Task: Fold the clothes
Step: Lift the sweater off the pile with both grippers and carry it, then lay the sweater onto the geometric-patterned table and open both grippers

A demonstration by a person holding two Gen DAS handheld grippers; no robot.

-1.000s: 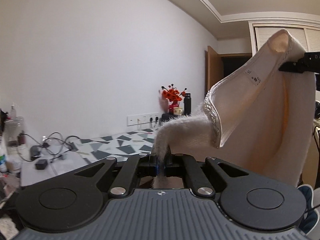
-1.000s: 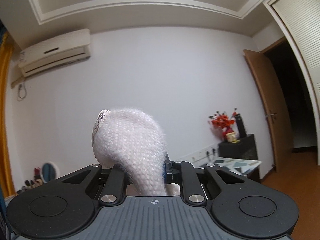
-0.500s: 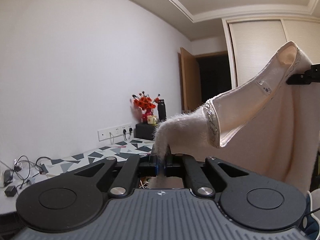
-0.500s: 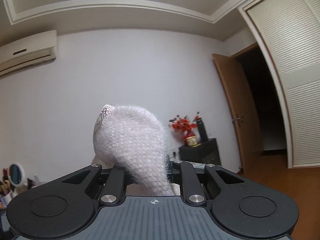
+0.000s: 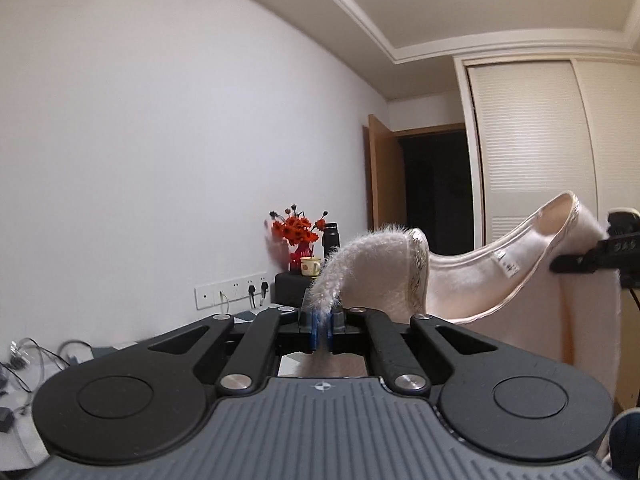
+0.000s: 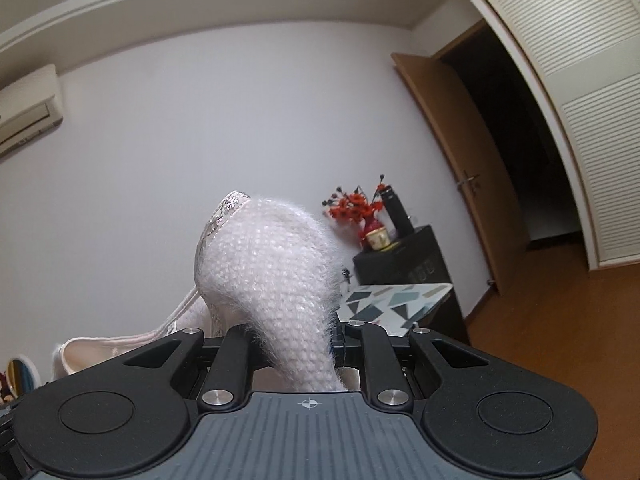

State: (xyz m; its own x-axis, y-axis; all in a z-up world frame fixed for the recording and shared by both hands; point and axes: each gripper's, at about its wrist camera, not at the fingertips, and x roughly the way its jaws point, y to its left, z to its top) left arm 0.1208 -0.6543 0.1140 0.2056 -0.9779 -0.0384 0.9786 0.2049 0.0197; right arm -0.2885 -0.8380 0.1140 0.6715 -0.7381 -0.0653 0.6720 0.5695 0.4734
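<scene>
So my left gripper [image 5: 320, 326] is clamped down tight on a fuzzy shoulder of the pale pink sweater [image 5: 496, 300], the knit bunching up in a hump right over my fingertips and draping off to the right of them. The neckline with its sparkly trim [image 5: 418, 272] curves from just above my left fingers across to my right gripper [image 5: 576, 264], which shows up at the far right edge pinching the other shoulder. From the right wrist view, my right gripper [image 6: 332, 344] is shut on a fat wad of the same knit that rises straight up between the fingers, trim running down its left side. Past my fingers there's a red flower vase [image 6: 370, 224], a mug [image 6: 378, 237] and a dark bottle [image 6: 394, 210] on a black cabinet [image 6: 404, 266]
</scene>
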